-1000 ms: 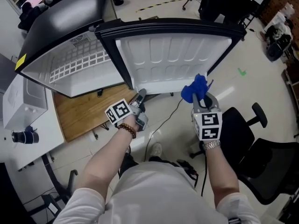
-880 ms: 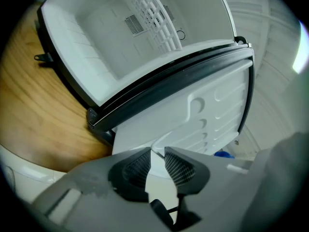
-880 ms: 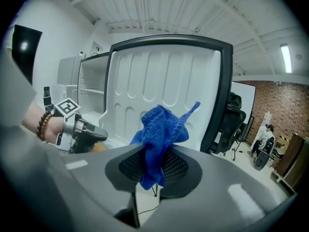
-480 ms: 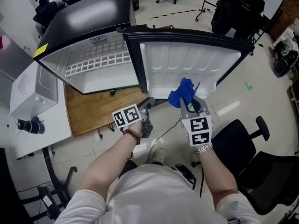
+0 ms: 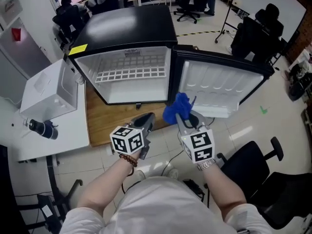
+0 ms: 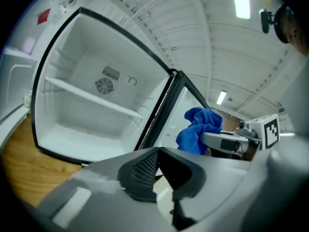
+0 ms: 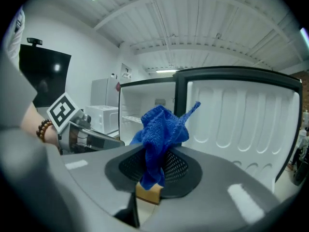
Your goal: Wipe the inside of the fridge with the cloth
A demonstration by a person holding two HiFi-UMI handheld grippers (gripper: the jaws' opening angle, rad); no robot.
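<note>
The blue cloth [image 7: 161,129] is bunched in our right gripper [image 7: 154,173]. The jaws are clamped on its lower fold, and the rest rises above them in a loose crest. We carry it in the air outside the fridge [image 5: 124,28], in front of the edge where the open door [image 5: 219,82] meets the cabinet. It looks clear of both, though from above we cannot be sure how far off it stands.

Our left gripper [image 6: 157,170] is held just beside it on the left and faces the open compartment. Its jaws have just been closing and now meet with nothing between them. Both grippers point slightly downward toward the fridge.

The fridge is a small black unit with a white interior, and its door is swung wide to the right. A white wire shelf [image 5: 129,74] spans the compartment, and a round vent [image 6: 104,86] sits on the back wall. We can make out nothing stored on the shelf or below it. The cabinet stands on a wooden board [image 5: 100,123].

To the left, a white appliance [image 5: 48,89] rests on a white desk [image 5: 29,145], with a dark cylinder [image 5: 41,128] lying near the desk's front edge. A black office chair [image 5: 265,167] stands at lower right. A beaded bracelet [image 5: 127,159] circles the left wrist and a watch [image 5: 207,165] the right.
</note>
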